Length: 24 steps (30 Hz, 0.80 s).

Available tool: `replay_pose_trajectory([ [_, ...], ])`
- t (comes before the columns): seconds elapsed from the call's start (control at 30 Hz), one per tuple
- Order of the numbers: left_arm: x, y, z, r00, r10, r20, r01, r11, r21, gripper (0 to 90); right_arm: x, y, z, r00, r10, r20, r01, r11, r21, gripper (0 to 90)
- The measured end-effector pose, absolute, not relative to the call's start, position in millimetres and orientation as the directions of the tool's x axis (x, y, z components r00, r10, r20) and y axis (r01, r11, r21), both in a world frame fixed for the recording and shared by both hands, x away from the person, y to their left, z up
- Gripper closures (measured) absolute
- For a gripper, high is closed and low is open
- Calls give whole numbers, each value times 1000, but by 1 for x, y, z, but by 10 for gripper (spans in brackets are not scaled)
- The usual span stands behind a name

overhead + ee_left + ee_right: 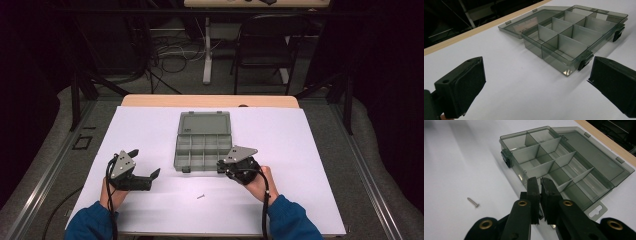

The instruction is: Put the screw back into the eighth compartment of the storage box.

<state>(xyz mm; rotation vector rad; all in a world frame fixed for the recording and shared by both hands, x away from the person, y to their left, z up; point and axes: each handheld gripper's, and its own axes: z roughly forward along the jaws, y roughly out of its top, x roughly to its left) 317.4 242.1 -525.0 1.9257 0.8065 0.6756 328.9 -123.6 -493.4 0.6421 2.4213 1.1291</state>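
A grey see-through compartment box [176,155] lies open mid-table, its lid [205,123] folded flat behind it and its cells showing nothing inside. The left gripper view shows the box [554,60] ahead to the right. A small screw [201,196] lies alone on the white sheet in front of the box, and it lies left of the jaws in the right gripper view [473,202]. My left gripper [145,162] rests left of the box, its jaws wide open and empty [536,80]. My right gripper [220,164] is shut at the box's [514,135] near right corner, with nothing visible between the pads [540,182].
A white sheet [300,150] covers the table, with a wooden edge [210,101] showing at the far side. Beyond the table stand a dark chair [265,45] and a white table leg [207,50], with cables on the floor.
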Motion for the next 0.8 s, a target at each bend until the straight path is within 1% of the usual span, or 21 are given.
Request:
replay_pose_trajectory([
  [0.17, 317, 242, -525, 635, 762, 130, 259, -369, 893, 0, 336, -122, -492, -807, 569, -159, 240, 561, 792, 855],
  [0.37, 317, 241, -525, 639, 758, 132, 259, -373, 891, 0, 347, -121, -493, -785, 601, -153, 265, 549, 793, 855],
  [0.8, 317, 242, -525, 639, 758, 135, 255, -373, 892, 0, 368, -126, -510, -743, 655, -136, 335, 541, 772, 852],
])
